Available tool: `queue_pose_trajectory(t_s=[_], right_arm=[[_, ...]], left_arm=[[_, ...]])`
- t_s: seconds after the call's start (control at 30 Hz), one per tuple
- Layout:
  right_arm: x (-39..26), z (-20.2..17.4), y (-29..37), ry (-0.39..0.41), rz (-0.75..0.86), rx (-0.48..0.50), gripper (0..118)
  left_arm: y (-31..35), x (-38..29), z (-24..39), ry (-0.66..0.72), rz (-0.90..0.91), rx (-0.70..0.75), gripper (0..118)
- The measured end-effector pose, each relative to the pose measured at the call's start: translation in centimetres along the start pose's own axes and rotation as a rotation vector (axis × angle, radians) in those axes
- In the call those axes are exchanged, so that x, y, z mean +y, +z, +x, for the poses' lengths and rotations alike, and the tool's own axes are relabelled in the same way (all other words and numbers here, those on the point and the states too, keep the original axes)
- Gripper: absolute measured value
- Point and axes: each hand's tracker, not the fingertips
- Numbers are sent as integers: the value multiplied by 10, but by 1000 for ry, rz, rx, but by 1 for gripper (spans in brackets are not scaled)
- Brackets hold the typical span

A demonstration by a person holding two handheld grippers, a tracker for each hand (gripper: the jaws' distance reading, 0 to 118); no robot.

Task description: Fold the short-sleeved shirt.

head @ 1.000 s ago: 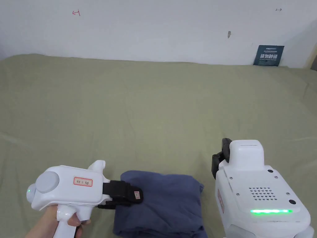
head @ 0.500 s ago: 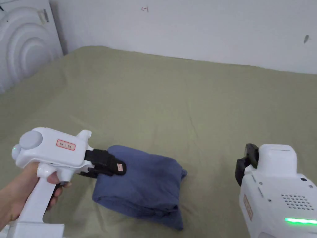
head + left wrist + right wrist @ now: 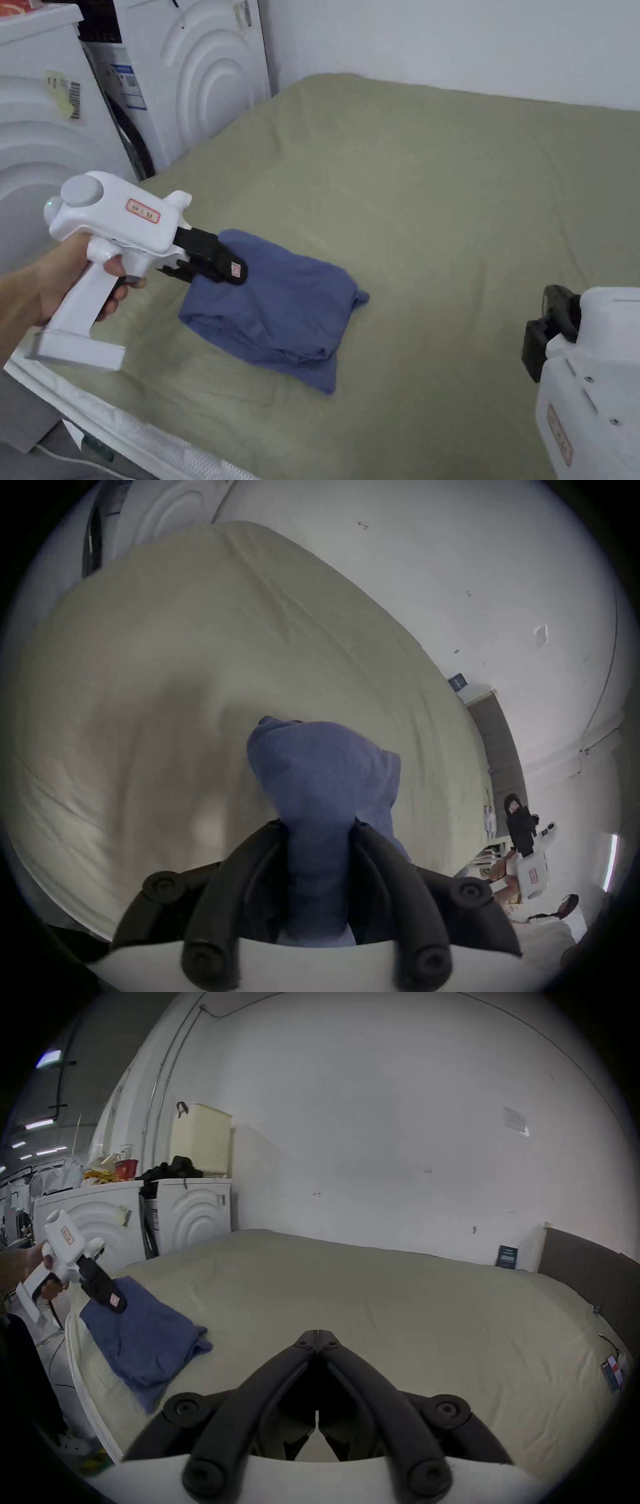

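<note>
**Folded shirt gripped at its near-left edge by the left gripper**

In the head view, the blue shirt (image 3: 281, 309) is seen lying as a compact folded bundle on the green bed sheet (image 3: 437, 187), near the bed's front-left edge. Its left end is clamped by the left gripper (image 3: 222, 269), from which the bundle's long axis runs away to the right and toward the viewer. The right gripper (image 3: 540, 337) is held well apart to the right, over bare sheet.

In the left gripper view, both jaws are seen pressed onto a gathered ridge of blue cloth (image 3: 320, 826), which extends straight ahead of the gripper.

In the right gripper view, the jaws are closed tip to tip on nothing, and the shirt (image 3: 138, 1335) lies off to the left. The folding is judged essentially complete; any final placing would fall to the left hand, the nearer one.
</note>
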Motion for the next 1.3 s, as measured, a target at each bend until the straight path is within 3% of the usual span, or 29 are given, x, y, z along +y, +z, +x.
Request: queue_pose_trajectory(t_s=[0.4, 0.43, 0.53, 0.57, 0.6, 0.7, 0.8, 0.87, 0.9, 0.93, 0.97, 1.0, 1.17, 1.27, 1.3], right_arm=[[-2, -11, -31, -43, -33, -5, 0], [-2, -10, -32, -41, -36, -4, 0], [-3, -3, -31, -56, -44, -5, 0], [-3, -1, -30, -62, -46, -7, 0], [-2, 3, -27, -67, -47, -13, 0], [1, 16, -16, -82, -39, -16, 0], [7, 38, 3, -93, -22, -19, 0], [11, 57, 17, -95, -8, -20, 0], [14, 68, 25, -91, -5, -25, 0], [16, 80, 35, -85, 6, -32, 0], [18, 91, 43, -79, 15, -44, 0], [21, 104, 54, -73, 25, -53, 0], [31, 176, 107, -61, 48, -136, 0], [32, 221, 139, -57, 52, -195, 0], [32, 236, 148, -54, 49, -231, 0]], left_arm=[[-2, 29, -12, -27, -26, 88, 25], [-2, 28, -10, -39, -23, 89, 42], [5, 25, -4, -63, -1, 148, 74], [10, 24, -4, -59, 16, 149, 107], [16, 26, -1, -36, 69, 118, 118], [30, 21, 16, -62, 111, 157, 115], [33, 7, 58, -101, 157, 92, 113], [26, -6, 91, -120, 183, 8, 98], [18, -15, 112, -152, 192, -43, 79], [8, -26, 138, -183, 234, -53, 32], [-4, -34, 162, -197, 243, -43, 0], [-15, -44, 186, -235, 265, -43, 0], [-88, -94, 303, -309, 229, -312, 0], [-122, -127, 380, -367, 317, -309, 0], [-128, -141, 403, -367, 384, -250, 0]])
